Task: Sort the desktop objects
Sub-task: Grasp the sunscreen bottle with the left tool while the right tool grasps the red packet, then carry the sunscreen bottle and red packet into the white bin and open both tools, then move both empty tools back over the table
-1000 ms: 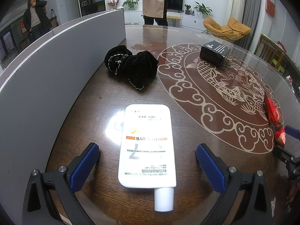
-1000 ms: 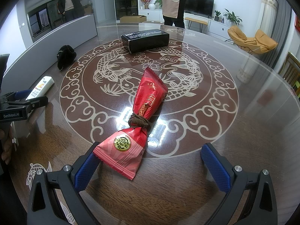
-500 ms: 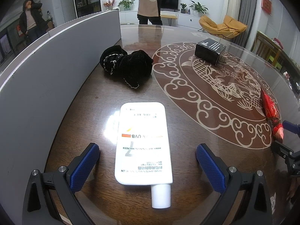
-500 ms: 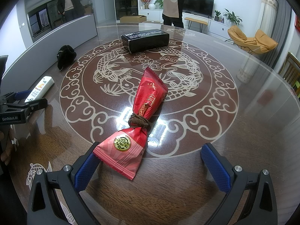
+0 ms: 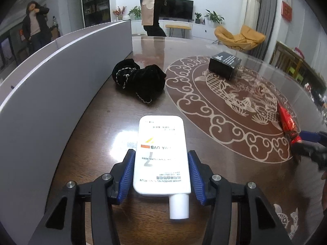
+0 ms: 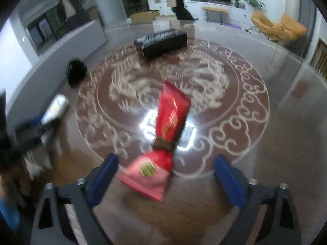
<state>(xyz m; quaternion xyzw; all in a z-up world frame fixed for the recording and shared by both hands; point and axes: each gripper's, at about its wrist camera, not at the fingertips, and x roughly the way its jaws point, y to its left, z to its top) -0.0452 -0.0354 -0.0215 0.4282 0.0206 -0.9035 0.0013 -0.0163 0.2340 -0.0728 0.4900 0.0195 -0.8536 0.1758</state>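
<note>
A white sunscreen tube (image 5: 161,157) lies cap toward me on the glossy brown table (image 5: 114,126). My left gripper (image 5: 161,175) is shut on the tube, its blue pads pressed on both sides. A red tied snack packet (image 6: 163,140) lies in the blurred right wrist view. My right gripper (image 6: 167,173) is open around the packet's near end, with a gap on each side. The packet (image 5: 288,122) also shows at the right of the left wrist view, and the tube (image 6: 55,108) at the left of the right wrist view.
A black velvet pouch (image 5: 139,79) lies beyond the tube, next to a curved grey partition (image 5: 51,85). A black box (image 5: 224,65) sits on the far part of the patterned medallion (image 5: 231,106). People stand beyond the table.
My left gripper has closed from wide open onto the sunscreen tube. My right gripper has narrowed around the red packet and is moving, so its view is blurred.
</note>
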